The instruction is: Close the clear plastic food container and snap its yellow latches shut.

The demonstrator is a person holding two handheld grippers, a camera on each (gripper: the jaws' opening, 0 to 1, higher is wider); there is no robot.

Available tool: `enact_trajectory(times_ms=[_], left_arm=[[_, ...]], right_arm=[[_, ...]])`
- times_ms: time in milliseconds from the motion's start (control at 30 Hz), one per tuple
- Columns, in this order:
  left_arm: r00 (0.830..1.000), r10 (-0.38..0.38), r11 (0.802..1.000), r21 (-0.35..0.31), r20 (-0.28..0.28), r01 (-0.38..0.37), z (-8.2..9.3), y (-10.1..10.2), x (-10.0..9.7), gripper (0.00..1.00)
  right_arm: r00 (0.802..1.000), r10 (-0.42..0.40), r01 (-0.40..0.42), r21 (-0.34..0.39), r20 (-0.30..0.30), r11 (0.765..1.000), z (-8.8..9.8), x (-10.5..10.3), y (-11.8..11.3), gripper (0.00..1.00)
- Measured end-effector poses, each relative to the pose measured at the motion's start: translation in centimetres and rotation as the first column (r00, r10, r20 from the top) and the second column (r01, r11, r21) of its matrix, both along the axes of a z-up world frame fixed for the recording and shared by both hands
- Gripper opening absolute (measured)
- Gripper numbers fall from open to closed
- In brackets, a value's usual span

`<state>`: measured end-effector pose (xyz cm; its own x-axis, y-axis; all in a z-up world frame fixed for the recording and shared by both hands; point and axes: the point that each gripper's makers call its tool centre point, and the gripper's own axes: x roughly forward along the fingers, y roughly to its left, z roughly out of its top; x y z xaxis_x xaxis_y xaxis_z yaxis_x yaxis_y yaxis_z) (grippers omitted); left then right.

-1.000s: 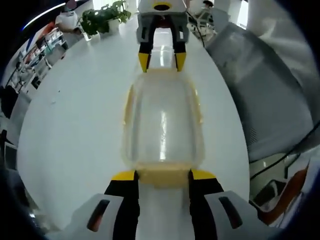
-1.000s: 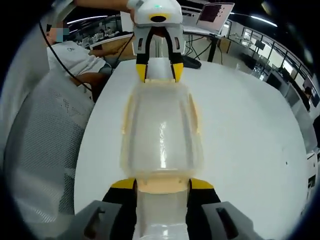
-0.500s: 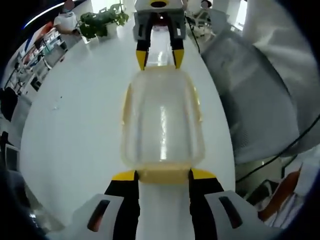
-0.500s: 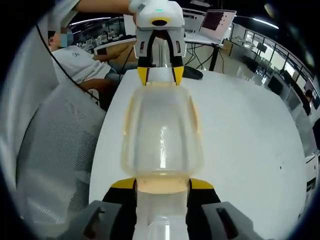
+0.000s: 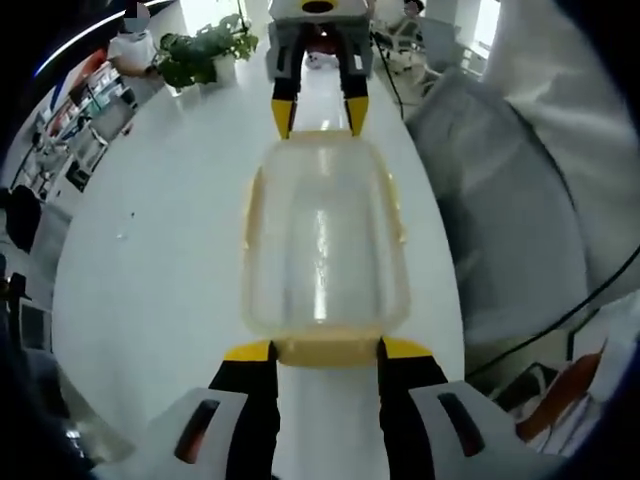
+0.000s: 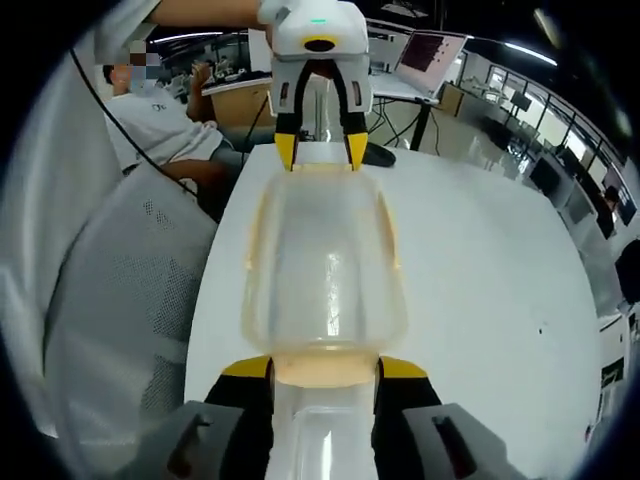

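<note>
One clear plastic food container (image 5: pixel 325 240) is sitting lengthwise between two claws over a white tabletop (image 5: pixel 160 250), and nothing is visible inside it through its clear lid. Its lid is lying flat on the body, with a pale yellow rim running around the edge.

Two yellow end latches are showing. In the left gripper view, the near latch (image 5: pixel 326 349) is lying between the yellow tips of the left claw (image 5: pixel 326 350), whose jaws are spread to the latch's width and are flanking it closely; whether they are actually squeezing it cannot be told. At the far end, the right claw (image 5: pixel 311 115) is entering from the top, its two yellow tips standing apart and meeting the container's far edge.

In the right gripper view the arrangement is mirrored: the right claw (image 6: pixel 325 367) is bracketing the other latch (image 6: pixel 326 366) with its jaws apart, while the left claw (image 6: pixel 320 150) is reaching the opposite end of the container (image 6: pixel 325 265), held by a hand at the top.

One potted plant (image 5: pixel 200 55) is standing at the far corner of the tabletop in the left gripper view. One open laptop (image 6: pixel 425 55) is sitting on a desk beyond the tabletop (image 6: pixel 480 260) in the right gripper view, and one seated person (image 6: pixel 165 115) in a white shirt is beside a mesh chair back (image 6: pixel 110 300).
</note>
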<state>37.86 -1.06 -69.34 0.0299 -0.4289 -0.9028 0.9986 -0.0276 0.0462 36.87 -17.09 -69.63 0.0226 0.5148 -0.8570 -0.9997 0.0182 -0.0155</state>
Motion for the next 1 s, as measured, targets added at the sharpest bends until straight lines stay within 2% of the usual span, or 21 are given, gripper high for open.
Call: enact_trajectory(times_ms=[467,1000], left_arm=[[1.000,-0.005,1.000,0.002,0.014,0.005,0.7,-4.9,-0.1,0.35],[0.999,-0.026,1.000,0.011,0.030,0.026,0.6,-11.1,0.1,0.35]], right_arm=[[1.000,-0.012,0.012,-0.003,0.015,1.000,0.8,-0.3,-4.8,0.35],[0.999,-0.034,0.034,-0.005,0.031,0.999,0.7,-0.5,-11.2,0.36]])
